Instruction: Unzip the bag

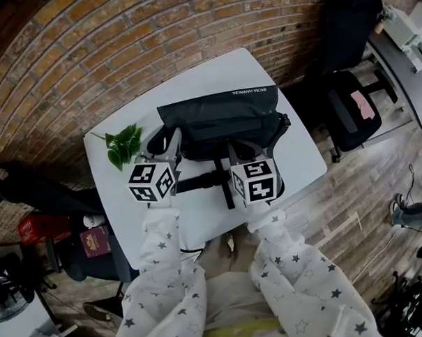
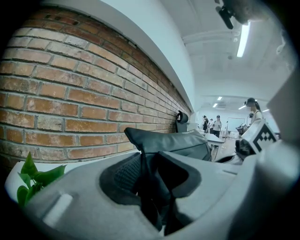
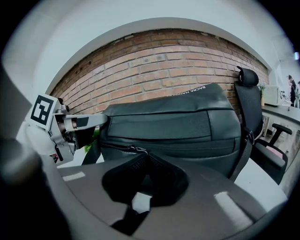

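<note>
Black bag centred on table; bare margin at right.
Left gripper clamps its strap; right gripper pinches the zipper pull.

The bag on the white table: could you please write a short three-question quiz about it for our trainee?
1. True or false: the bag lies on the floor.
2. What lies on the table beside the bag? A) leafy sprig B) cup C) book
3. Fill in: the right gripper has its jaws shut on the bag's ____.
Key: 1 false, it lies on the table; 2 A; 3 zipper pull.
</note>
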`<action>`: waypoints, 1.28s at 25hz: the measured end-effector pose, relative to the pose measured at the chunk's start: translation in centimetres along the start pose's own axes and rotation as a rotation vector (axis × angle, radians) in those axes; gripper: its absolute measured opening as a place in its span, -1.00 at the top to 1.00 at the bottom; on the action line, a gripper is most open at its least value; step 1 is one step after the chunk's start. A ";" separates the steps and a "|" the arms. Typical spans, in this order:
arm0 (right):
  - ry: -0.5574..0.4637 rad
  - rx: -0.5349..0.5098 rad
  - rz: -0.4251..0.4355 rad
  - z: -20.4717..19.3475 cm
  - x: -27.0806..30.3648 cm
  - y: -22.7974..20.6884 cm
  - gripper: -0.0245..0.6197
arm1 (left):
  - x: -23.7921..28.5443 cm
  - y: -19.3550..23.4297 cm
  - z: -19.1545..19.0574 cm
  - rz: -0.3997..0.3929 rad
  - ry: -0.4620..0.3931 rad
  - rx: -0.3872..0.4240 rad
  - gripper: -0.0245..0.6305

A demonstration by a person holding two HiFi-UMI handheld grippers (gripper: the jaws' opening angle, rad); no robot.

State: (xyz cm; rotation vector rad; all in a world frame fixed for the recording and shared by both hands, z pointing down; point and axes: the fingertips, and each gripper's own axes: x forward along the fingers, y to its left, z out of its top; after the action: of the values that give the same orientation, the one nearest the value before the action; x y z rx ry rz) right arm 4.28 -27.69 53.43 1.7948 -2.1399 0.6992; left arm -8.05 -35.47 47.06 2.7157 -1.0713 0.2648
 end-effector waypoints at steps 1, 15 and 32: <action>-0.001 0.007 -0.007 0.0 -0.1 -0.3 0.87 | 0.0 0.0 0.0 0.003 -0.001 0.000 0.57; -0.019 0.045 -0.057 0.1 -1.4 -2.8 0.87 | 0.0 0.0 0.0 0.048 -0.005 0.006 0.57; -0.042 0.102 -0.137 0.3 -3.2 -7.4 0.87 | 0.2 0.2 0.0 0.101 -0.012 0.005 0.57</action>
State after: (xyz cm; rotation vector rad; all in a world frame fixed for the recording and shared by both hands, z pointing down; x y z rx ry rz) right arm 12.21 -26.00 53.02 2.0039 -2.0166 0.7544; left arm -8.07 -35.76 47.09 2.6746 -1.2151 0.2674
